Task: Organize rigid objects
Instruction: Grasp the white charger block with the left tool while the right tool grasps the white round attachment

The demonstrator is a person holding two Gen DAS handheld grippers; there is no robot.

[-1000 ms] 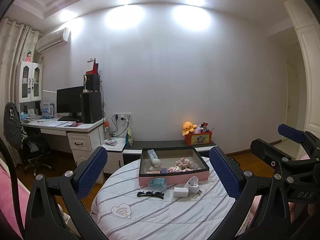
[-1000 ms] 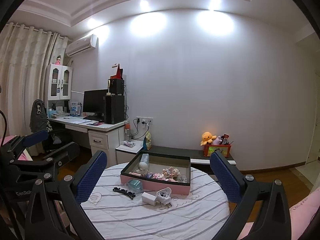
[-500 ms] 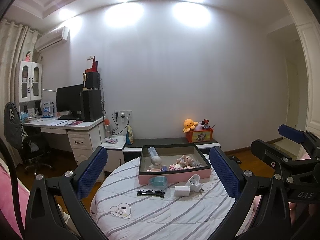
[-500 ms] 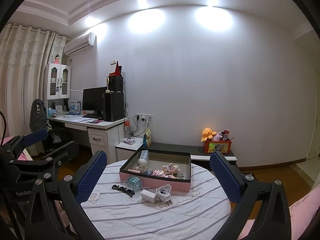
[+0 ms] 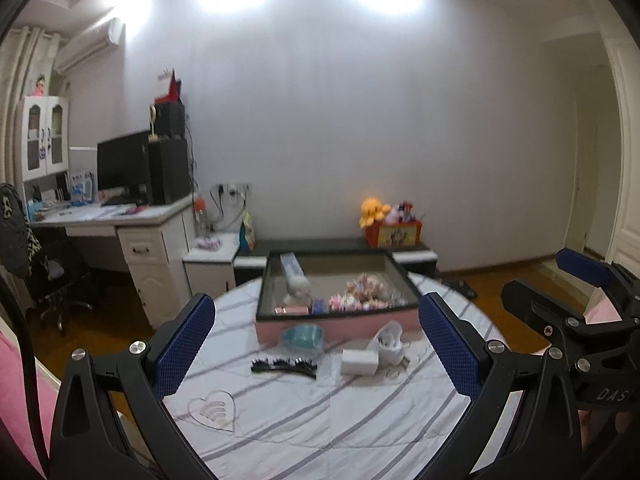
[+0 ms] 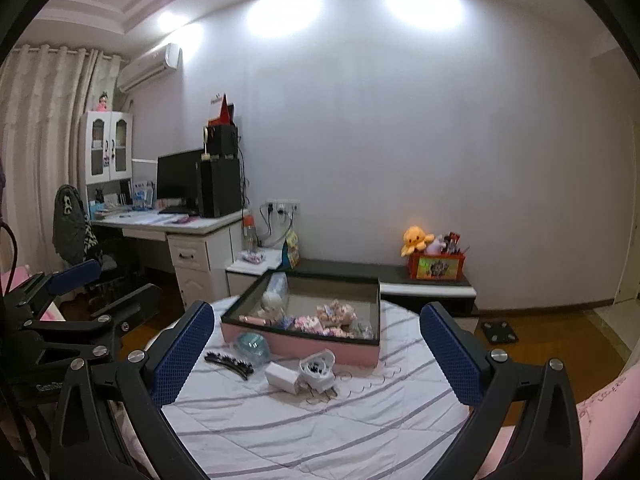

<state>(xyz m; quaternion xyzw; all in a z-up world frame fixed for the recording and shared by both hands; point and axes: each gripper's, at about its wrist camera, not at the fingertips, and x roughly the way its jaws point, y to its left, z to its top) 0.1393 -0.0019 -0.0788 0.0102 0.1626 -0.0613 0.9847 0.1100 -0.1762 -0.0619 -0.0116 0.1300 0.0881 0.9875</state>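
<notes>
**Both grippers held wide over the striped round table**

We see the left gripper [image 5: 316, 344] with its blue-padded fingers [image 5: 184, 344] spread wide and holding nothing, above the near part of the round table covered in a white cloth with grey stripes [image 5: 320, 420]. The right gripper [image 6: 316, 352] is likewise spread and empty.

On the cloth, the shallow rectangular pink tray with a dark rim [image 5: 336, 322] sits toward the far edge, with small pale figurines and trinkets clustered along its near side. Just in front of it lie four loose things: a translucent teal plastic piece [image 5: 302, 338] touching the tray wall, a long black toothed hair clip [image 5: 284, 366] nearer us, a white cube-shaped charger [image 5: 359, 362], and, touching it, a white rounded open case [image 5: 388, 344].
</notes>
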